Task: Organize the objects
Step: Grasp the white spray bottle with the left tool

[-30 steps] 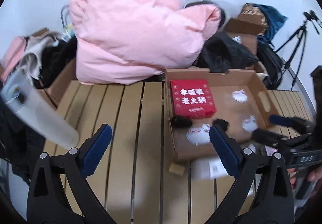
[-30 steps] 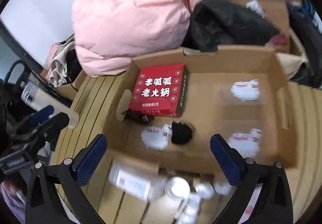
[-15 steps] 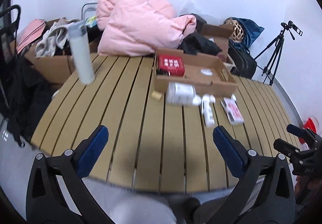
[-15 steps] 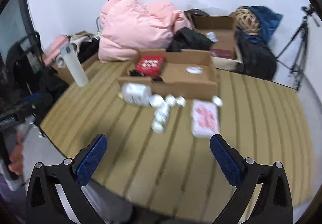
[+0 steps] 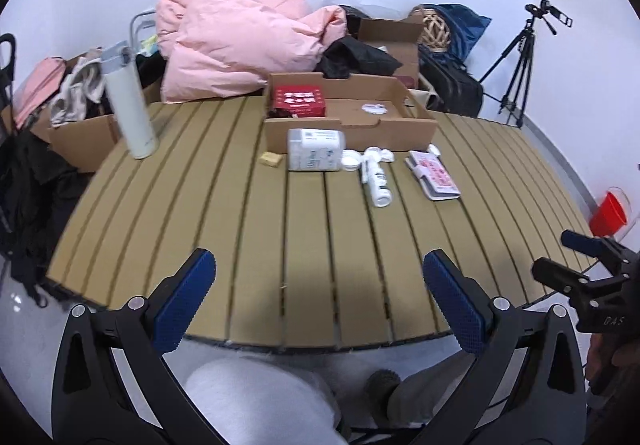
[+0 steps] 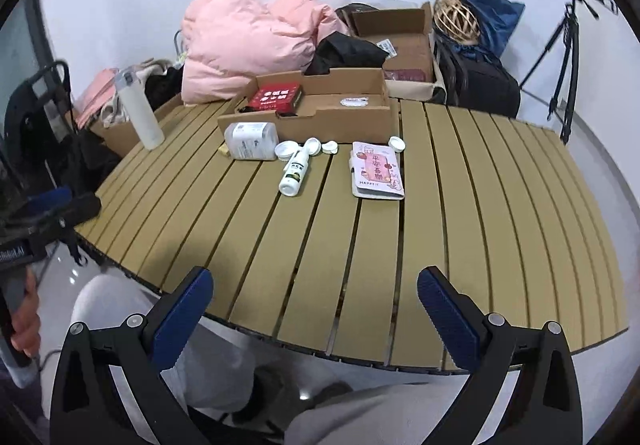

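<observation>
Both grippers, left (image 5: 320, 293) and right (image 6: 316, 305), spread and empty over the table's (image 6: 460, 245) near edge; bottle (image 6: 295, 172), notebook (image 6: 377, 175) and jar (image 6: 251, 141) lie before the cardboard tray (image 6: 340, 117) at its far edge.

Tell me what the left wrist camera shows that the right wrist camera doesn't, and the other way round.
Only the left wrist view shows the red cup on the floor beyond the table edge. Only the right wrist view shows a bare hand gripping the left hand-held gripper's handle. Both show the slatted table, cardboard box, white bottle, pink booklet, and open, empty fingers.
</observation>
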`<state>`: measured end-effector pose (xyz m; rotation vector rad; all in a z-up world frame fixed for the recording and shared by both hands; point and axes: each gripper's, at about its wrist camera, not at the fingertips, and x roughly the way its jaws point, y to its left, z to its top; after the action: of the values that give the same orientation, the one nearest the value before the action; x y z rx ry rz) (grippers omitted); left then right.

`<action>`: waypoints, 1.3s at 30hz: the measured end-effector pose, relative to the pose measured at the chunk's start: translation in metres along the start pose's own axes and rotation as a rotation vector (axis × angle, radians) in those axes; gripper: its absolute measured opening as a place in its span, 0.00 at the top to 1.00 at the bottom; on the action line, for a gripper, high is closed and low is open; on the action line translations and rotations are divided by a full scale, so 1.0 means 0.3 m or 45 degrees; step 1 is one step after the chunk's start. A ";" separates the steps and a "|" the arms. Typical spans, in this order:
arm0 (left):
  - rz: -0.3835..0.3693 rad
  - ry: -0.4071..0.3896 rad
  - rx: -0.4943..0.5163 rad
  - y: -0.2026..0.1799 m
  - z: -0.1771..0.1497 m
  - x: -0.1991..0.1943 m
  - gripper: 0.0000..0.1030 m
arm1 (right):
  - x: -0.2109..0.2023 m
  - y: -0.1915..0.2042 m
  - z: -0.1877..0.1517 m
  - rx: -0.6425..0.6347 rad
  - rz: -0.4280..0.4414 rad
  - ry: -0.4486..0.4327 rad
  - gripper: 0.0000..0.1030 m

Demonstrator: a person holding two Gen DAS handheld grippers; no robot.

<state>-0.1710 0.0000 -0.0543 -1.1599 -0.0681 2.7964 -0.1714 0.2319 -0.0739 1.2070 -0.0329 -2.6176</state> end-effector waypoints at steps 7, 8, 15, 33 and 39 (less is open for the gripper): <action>-0.062 0.046 0.124 -0.119 0.088 0.232 0.05 | 0.079 -0.049 0.027 -0.002 0.071 0.019 0.26; -0.064 0.052 0.135 -0.133 0.116 0.268 0.09 | 0.086 -0.055 0.040 -0.009 0.069 0.003 0.26; -0.085 0.222 0.166 -0.232 0.234 0.605 0.16 | 0.263 -0.173 0.214 0.036 0.053 0.002 0.15; -0.062 0.390 0.117 -0.231 0.243 0.921 0.70 | 0.887 -0.482 0.470 0.240 0.021 0.127 0.57; -0.049 0.384 0.164 -0.223 0.238 0.853 0.71 | 0.911 -0.454 0.456 0.146 -0.071 0.099 0.71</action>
<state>-0.3950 0.0976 -0.1780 -1.5115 0.1128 2.5175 -0.4745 0.2856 -0.2053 1.3658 -0.1379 -2.6456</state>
